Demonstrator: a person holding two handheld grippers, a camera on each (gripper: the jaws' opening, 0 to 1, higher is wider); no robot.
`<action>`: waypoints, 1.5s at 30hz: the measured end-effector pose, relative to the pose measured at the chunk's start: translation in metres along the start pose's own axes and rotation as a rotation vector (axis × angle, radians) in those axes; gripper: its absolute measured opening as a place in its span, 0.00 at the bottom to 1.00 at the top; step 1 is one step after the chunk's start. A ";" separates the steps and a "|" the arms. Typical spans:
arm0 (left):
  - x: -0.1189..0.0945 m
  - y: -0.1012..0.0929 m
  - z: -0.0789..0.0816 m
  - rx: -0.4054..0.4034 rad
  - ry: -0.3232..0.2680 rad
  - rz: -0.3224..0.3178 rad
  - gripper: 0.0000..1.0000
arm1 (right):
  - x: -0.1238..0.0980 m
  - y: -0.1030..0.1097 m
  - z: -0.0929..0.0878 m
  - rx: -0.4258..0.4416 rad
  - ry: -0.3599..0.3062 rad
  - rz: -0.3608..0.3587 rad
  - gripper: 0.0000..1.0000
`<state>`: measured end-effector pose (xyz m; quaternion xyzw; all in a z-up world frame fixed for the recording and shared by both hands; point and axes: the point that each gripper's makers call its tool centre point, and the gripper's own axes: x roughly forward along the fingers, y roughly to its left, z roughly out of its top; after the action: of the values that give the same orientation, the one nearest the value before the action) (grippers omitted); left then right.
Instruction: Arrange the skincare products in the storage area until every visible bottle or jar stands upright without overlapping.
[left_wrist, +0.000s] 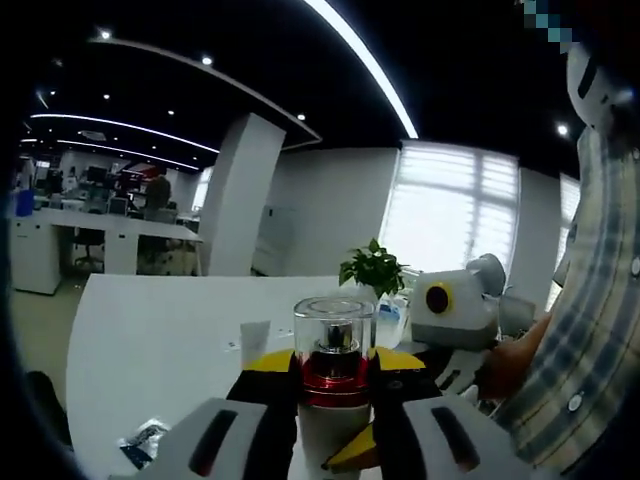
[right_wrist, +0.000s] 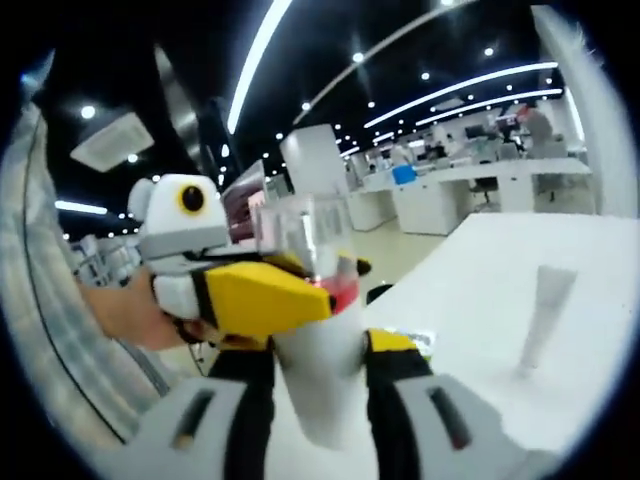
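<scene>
A skincare bottle (left_wrist: 333, 345) with a clear cap, a red collar and a white body is held up above the white table (left_wrist: 150, 340). My left gripper (left_wrist: 335, 378) is shut on its red collar, yellow jaw tips on either side. In the right gripper view the same bottle (right_wrist: 320, 370) stands between the jaws of my right gripper (right_wrist: 320, 388), which press on its white body. The left gripper (right_wrist: 262, 296) comes in there from the left, clamped at the neck. The right gripper (left_wrist: 452, 372) shows at the right, held by a hand.
A white tube (right_wrist: 545, 312) stands cap-down on the table; it also appears as the tube (left_wrist: 255, 338) behind the bottle. A potted plant (left_wrist: 375, 268) and a small clear bottle (left_wrist: 390, 322) stand at the far edge. A dark packet (left_wrist: 140, 440) lies near the front left.
</scene>
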<state>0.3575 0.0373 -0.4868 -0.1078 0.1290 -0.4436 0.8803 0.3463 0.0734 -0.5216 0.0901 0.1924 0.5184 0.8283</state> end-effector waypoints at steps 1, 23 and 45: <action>0.000 0.000 -0.001 -0.001 0.002 0.000 0.26 | 0.000 -0.001 -0.001 0.000 0.010 -0.004 0.32; 0.004 -0.005 -0.010 0.023 0.034 0.009 0.36 | -0.015 -0.014 0.002 -0.122 0.019 -0.022 0.29; -0.067 0.008 -0.035 -0.062 -0.052 0.242 0.37 | -0.015 -0.034 0.003 -0.081 0.029 0.006 0.29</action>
<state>0.3142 0.0934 -0.5138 -0.1300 0.1319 -0.3268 0.9268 0.3699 0.0454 -0.5272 0.0493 0.1831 0.5296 0.8268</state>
